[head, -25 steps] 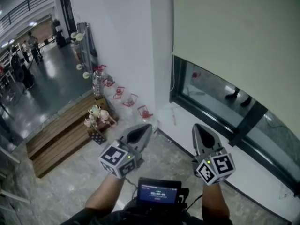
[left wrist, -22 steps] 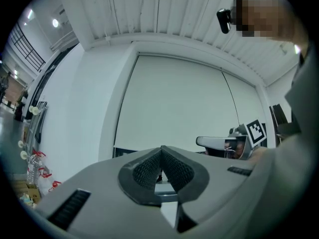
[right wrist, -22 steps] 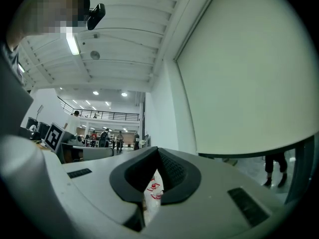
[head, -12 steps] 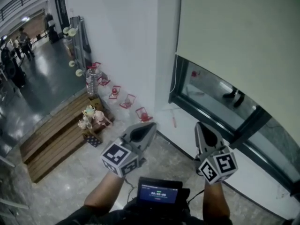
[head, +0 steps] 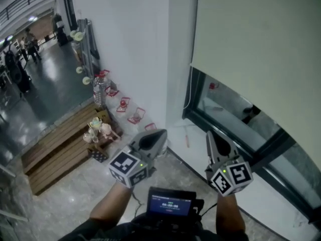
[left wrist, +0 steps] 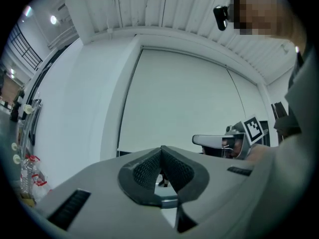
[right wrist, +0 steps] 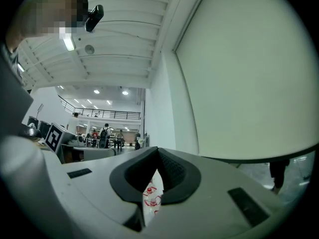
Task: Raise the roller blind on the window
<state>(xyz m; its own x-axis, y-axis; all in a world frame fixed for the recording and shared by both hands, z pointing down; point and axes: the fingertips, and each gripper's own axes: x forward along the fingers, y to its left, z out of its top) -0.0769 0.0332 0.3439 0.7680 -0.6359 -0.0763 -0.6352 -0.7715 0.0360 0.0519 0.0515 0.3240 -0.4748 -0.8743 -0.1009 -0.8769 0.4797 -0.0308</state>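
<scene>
A cream roller blind (head: 256, 39) hangs over the upper part of a dark-framed window (head: 235, 112), and its bottom edge runs slantwise above the glass. A thin cord (head: 187, 92) hangs at the window's left edge. My left gripper (head: 159, 134) and right gripper (head: 210, 137) are held side by side, short of the window and below the blind. Both are shut with nothing between the jaws. The blind (left wrist: 174, 103) fills the left gripper view beyond the closed tips (left wrist: 161, 149). In the right gripper view it (right wrist: 249, 73) lies to the right of the tips (right wrist: 157, 149).
A white wall (head: 130, 44) stands left of the window, with small red holders (head: 128, 109) and a water bottle (head: 99, 89) at its foot. Wooden steps (head: 55, 144) lie at the left. A white sill (head: 200, 157) runs under the window. People stand in the hall (head: 15, 69).
Both grippers and the head view have drawn closer to the window and wall. The sill now lies nearer the tips. The jaws stayed shut.
</scene>
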